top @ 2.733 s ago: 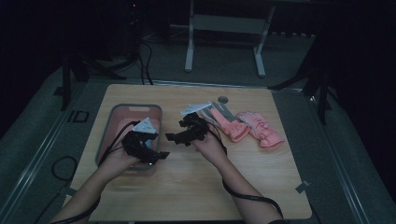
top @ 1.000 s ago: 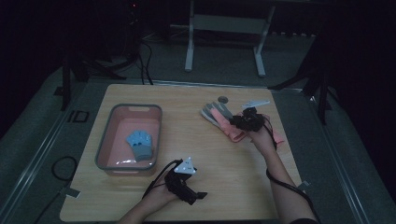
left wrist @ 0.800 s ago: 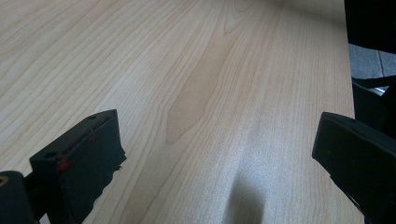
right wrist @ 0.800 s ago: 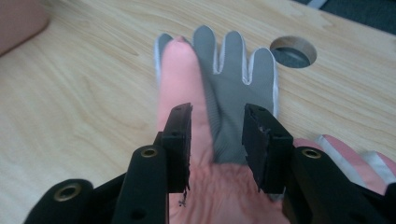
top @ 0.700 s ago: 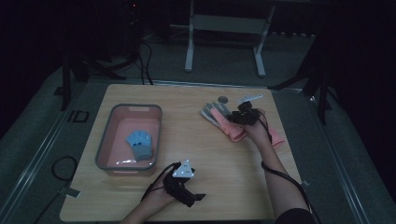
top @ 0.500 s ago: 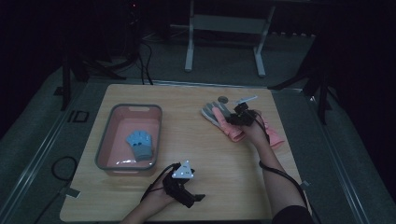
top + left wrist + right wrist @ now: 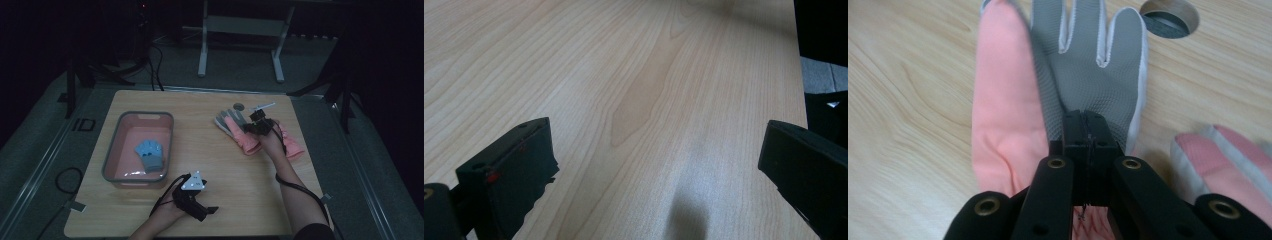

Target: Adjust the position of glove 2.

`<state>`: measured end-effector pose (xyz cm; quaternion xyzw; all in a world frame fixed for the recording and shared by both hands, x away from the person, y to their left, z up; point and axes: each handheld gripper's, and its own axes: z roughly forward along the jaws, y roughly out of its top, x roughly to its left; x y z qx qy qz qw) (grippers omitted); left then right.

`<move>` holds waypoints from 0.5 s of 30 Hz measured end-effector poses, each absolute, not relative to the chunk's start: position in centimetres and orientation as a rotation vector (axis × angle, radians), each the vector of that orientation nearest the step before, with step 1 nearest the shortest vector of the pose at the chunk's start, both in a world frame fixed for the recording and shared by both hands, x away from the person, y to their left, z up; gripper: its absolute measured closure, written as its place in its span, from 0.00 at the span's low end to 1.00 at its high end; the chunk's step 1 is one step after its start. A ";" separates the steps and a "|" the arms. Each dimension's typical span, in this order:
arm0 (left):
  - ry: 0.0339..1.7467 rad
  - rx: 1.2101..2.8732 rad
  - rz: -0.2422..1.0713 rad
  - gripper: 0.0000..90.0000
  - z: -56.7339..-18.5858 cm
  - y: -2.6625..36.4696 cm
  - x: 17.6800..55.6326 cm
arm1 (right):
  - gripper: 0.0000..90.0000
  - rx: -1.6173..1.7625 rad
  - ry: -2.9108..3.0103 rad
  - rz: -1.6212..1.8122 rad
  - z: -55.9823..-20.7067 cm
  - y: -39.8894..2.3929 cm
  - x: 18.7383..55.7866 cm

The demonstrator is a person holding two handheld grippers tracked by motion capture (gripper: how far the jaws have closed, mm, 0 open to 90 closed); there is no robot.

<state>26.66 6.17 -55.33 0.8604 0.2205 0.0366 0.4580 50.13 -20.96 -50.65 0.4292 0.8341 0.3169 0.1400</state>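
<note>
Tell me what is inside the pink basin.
Inside the pink basin lies one light blue glove, flat on the bottom toward its right side. The rest of the floor looks bare. Whatever might sit beneath the glove is covered and cannot be seen.

A light wooden table (image 7: 210, 107) stands in a dim room, its pale grain the brightest surface in sight. Dark grey carpeted floor (image 7: 240, 70) surrounds it. Beyond the far edge, the white legs of a metal stand (image 7: 202, 45) rise into shadow, while black cables (image 7: 155, 65) trail across the floor at upper left.
</note>
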 end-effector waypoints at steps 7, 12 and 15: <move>0.549 2.112 0.110 0.02 -55.2 6.4 26.6 | 1.00 1.389 2.296 1.046 -48.0 -20.5 46.5; 0.539 2.109 0.130 0.02 -55.0 6.5 26.5 | 1.00 1.449 2.210 1.068 -46.5 -19.7 42.9; 0.539 2.104 0.144 0.02 -54.9 6.5 26.5 | 1.00 1.478 2.169 1.094 -46.0 -19.2 41.0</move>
